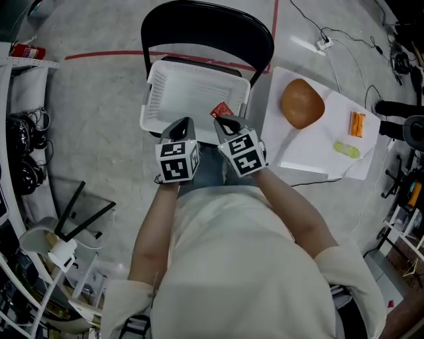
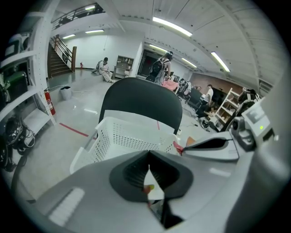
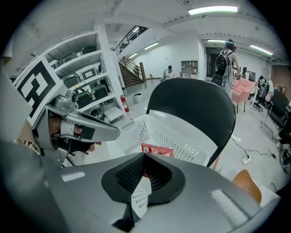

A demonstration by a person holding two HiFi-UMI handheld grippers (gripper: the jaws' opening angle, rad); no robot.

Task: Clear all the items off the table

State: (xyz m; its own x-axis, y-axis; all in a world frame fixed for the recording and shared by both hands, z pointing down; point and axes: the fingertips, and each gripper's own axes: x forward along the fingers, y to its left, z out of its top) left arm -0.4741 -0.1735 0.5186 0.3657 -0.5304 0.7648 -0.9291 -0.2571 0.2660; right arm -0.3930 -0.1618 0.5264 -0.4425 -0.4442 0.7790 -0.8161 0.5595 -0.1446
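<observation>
Clearing the tabletop: the person is holding the left gripper (image 1: 184, 123) and the right gripper (image 1: 229, 122) side by side over the near rim of a white perforated basket (image 1: 154, 99), which is sitting on a black chair (image 1: 205, 20). Both pairs of jaws are pressed together and gripping nothing. A red packet (image 1: 222, 110) is lying inside the basket. Three items are waiting on the white tabletop (image 1: 311, 155) to the right: a rounded orange-brown object (image 1: 302, 102), a small orange item (image 1: 357, 124) and a yellow-green item (image 1: 346, 149), well apart from one another. The next pickup probably calls for swinging right, opening the jaws before descending, and closing squarely across one item's narrow width.
</observation>
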